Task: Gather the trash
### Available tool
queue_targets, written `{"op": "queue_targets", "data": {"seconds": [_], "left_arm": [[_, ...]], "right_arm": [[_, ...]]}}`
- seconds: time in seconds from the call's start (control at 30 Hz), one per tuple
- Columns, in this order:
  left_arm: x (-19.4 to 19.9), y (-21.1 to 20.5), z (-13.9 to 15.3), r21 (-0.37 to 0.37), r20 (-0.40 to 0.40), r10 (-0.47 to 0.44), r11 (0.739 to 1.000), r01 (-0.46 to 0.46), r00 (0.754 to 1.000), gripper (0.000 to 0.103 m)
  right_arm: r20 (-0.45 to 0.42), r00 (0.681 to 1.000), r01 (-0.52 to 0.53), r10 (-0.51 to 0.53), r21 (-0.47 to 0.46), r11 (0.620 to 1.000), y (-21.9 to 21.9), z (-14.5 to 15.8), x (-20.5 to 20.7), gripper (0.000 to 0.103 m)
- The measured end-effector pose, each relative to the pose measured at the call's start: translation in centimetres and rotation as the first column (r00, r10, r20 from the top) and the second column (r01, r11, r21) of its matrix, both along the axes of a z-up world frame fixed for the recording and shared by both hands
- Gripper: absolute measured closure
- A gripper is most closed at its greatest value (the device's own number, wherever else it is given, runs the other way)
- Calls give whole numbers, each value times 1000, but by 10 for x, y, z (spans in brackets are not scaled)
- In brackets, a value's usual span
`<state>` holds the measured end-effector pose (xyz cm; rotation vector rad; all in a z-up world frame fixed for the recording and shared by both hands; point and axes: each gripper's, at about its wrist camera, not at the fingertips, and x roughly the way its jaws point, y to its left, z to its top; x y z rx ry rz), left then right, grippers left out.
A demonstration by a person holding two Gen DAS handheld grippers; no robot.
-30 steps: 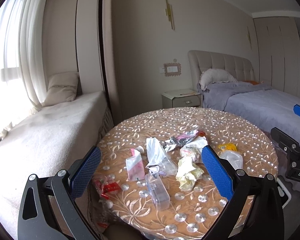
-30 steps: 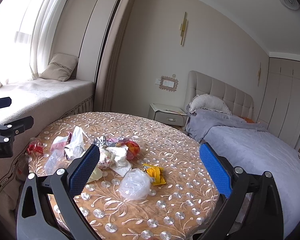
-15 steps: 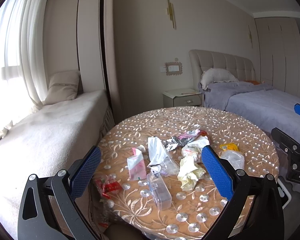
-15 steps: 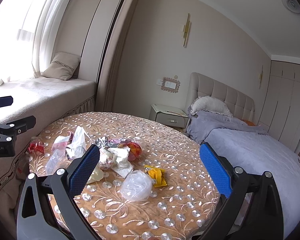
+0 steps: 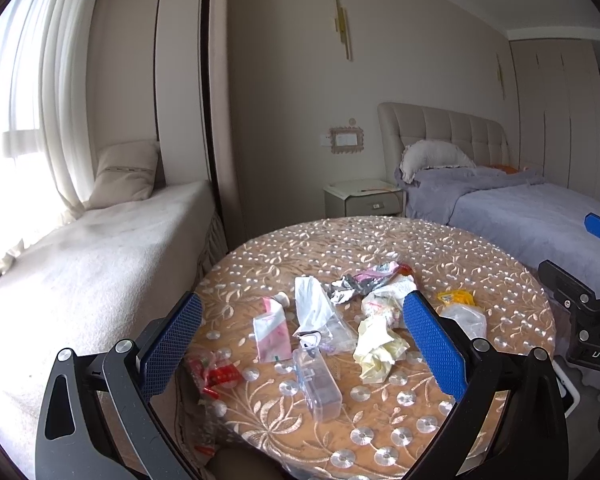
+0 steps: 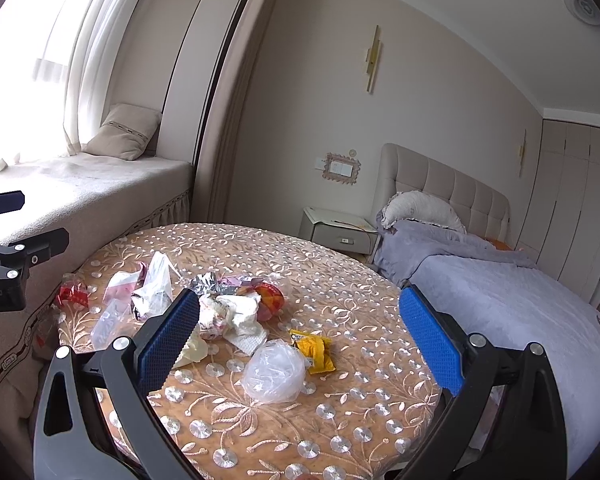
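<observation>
Bedroom walls, a bed (image 6: 520,292) off to the right and a window seat (image 5: 80,264) to the left frame a round tabletop (image 6: 340,280) under an embroidered cloth, and all the trash lies on it, ahead of and below both tools. Judging by that, collecting has not started: nothing is lifted, and no bin or bag shows in either view. The left hand-held gripper (image 5: 300,344) hangs over the near edge with its blue pads spread wide and nothing between them; straight ahead of it lie a clear plastic box (image 5: 318,384), a pink carton (image 5: 272,330) just left of centre, a crumpled yellowish paper (image 5: 378,350) toward its right pad, and a red wrapper (image 5: 216,372) close to its left pad at the cloth's edge. The right hand-held gripper (image 6: 298,346) is likewise spread and empty, with a crumpled clear plastic wad (image 6: 274,372) nearest between its pads, a yellow wrapper (image 6: 314,350) touching that just beyond, and white crumpled paper (image 6: 236,316) by its left pad.
</observation>
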<state>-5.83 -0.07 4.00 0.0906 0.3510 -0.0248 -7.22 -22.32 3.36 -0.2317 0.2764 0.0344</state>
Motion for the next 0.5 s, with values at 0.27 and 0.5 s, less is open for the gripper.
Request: {"op": "queue_targets", "data": {"seconds": [0.27,0.5], "left_arm": [[2,0,1,-7,-9,4,1000,-4,1000,5],[4,1,1,-5,-10,16,1000,-17,1000,5]], "right_arm": [[-7,1000,2,-1,4,1000,-1,-1,1,4],[-6,1000,4,-4,3,1000,-1,-2,1,4]]}}
